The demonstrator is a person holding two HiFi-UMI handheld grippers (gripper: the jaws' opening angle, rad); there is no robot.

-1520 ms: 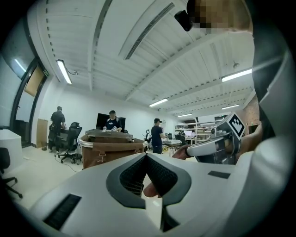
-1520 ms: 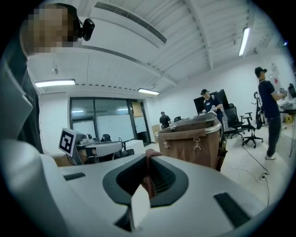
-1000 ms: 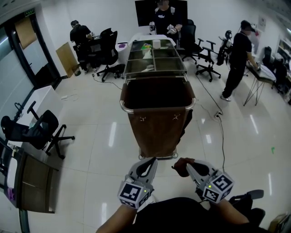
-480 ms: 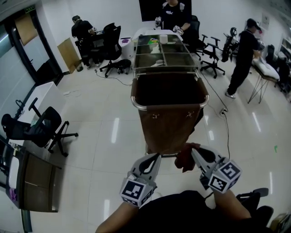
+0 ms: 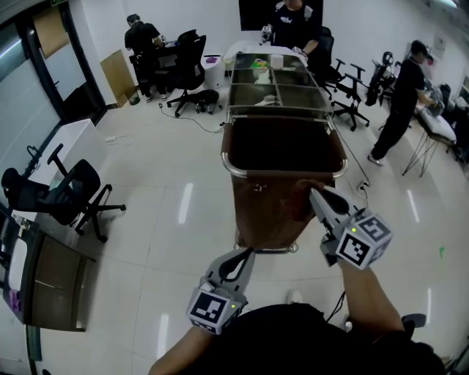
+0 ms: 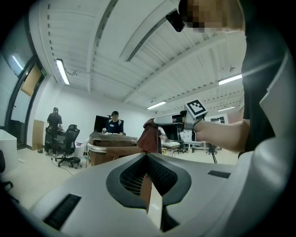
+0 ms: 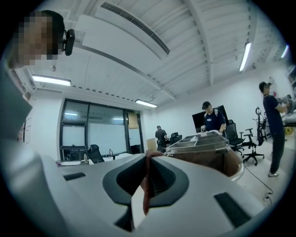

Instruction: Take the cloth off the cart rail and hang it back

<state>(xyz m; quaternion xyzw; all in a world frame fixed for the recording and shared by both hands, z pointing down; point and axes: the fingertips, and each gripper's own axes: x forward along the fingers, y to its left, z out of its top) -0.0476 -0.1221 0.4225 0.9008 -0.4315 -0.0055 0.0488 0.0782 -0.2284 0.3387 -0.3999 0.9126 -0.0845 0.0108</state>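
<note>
A dark red cloth (image 5: 302, 204) hangs from my right gripper (image 5: 314, 192), which is shut on it and raised just before the near end of the cart. The cart carries a brown bag (image 5: 267, 212) under a chrome rail (image 5: 242, 173). In the right gripper view a strip of the cloth (image 7: 146, 181) runs between the closed jaws, with the cart rail (image 7: 235, 172) to the right. My left gripper (image 5: 247, 253) stays low near my body, shut and empty. From the left gripper view the cloth (image 6: 149, 139) dangles from the right gripper (image 6: 159, 121) beside the cart.
Behind the bag the cart holds compartment trays (image 5: 277, 94). Office chairs (image 5: 69, 198) stand at the left beside a desk (image 5: 51, 275). A cable (image 5: 364, 192) runs along the floor right of the cart. People work at the back (image 5: 293, 20) and at the right (image 5: 407, 91).
My right gripper has risen and gone forward with the cloth, from by my body up to the cart's near rail. The cart now looks closer. The left gripper has stayed low.
</note>
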